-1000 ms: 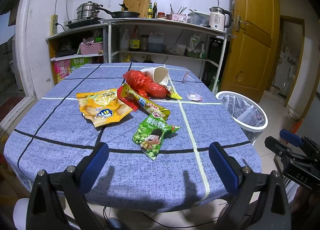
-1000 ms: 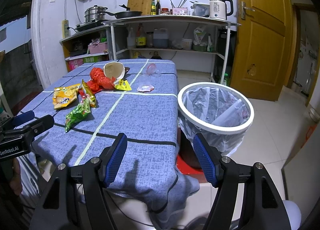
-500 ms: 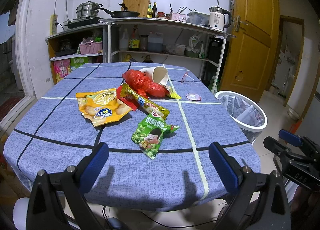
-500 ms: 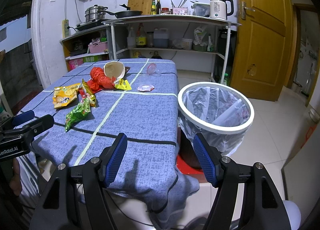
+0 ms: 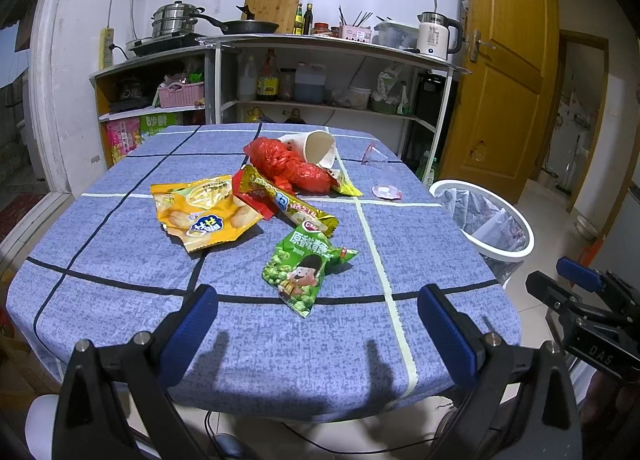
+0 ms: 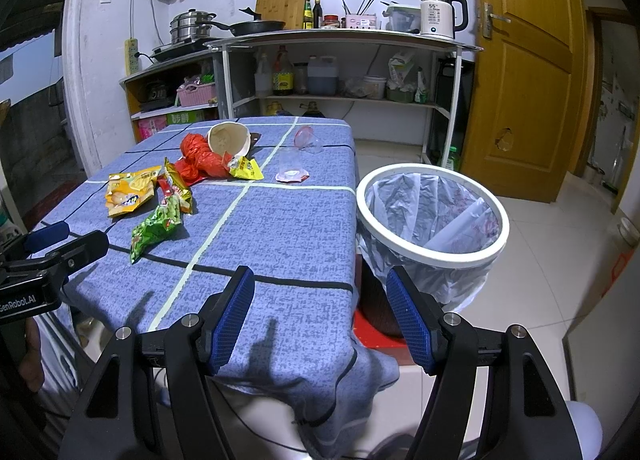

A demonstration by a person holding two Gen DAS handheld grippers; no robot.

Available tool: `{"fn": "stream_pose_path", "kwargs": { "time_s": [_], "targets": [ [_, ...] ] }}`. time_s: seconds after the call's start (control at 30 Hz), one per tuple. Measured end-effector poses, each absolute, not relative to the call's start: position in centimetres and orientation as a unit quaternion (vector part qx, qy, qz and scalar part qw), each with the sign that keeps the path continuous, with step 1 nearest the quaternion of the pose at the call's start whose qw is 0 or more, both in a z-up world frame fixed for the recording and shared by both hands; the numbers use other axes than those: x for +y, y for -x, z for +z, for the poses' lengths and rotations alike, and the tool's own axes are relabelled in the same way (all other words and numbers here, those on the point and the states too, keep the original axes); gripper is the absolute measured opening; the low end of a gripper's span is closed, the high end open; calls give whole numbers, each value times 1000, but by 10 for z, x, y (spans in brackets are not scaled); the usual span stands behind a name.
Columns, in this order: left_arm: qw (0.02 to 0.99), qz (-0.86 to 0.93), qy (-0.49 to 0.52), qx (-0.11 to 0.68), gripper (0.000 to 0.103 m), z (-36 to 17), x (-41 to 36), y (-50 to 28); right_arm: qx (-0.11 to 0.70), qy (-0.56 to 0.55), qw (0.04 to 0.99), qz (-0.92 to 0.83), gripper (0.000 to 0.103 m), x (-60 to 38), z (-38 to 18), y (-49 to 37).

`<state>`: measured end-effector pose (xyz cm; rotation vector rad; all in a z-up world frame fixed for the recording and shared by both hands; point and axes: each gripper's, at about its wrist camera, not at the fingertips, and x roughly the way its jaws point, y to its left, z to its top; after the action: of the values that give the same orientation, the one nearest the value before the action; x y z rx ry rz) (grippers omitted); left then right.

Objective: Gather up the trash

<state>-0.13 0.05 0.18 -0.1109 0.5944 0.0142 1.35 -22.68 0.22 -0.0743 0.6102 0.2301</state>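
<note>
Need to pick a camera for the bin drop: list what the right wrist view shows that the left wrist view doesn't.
Right wrist only: the whole bin with its liner's inside, the floor beside it, and the left claw at the table's near edge. Left wrist only: the right claw past the table's right edge; the bin is partly cut off by the table. Both: the table, green packet, yellow packet, red bag, cup. Both claws open.

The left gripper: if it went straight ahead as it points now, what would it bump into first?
Probably the green snack packet: it lies nearest, roughly midway ahead of the open left gripper. Height above the table is hard to judge, so it might pass over.
</note>
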Motion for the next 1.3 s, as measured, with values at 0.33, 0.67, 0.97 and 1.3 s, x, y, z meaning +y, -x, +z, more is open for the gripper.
{"fn": "stream_pose_path", "kwargs": {
  "time_s": [0.33, 0.67, 0.97, 1.3],
  "targets": [
    [953, 4, 56, 299, 101, -3, -2, 0, 299, 37, 947, 113, 69, -227, 2, -14],
    [950, -2, 56, 307, 101, -5, 3, -4, 302, 40, 945, 117, 69, -221, 0, -14],
    [945, -18, 54, 322, 101, -15, 7, -17, 308, 43, 942, 122, 69, -219, -2, -21],
    [949, -1, 18, 314, 101, -19, 16, -46, 316, 51, 937, 142, 69, -208, -4, -47]
  ]
}}
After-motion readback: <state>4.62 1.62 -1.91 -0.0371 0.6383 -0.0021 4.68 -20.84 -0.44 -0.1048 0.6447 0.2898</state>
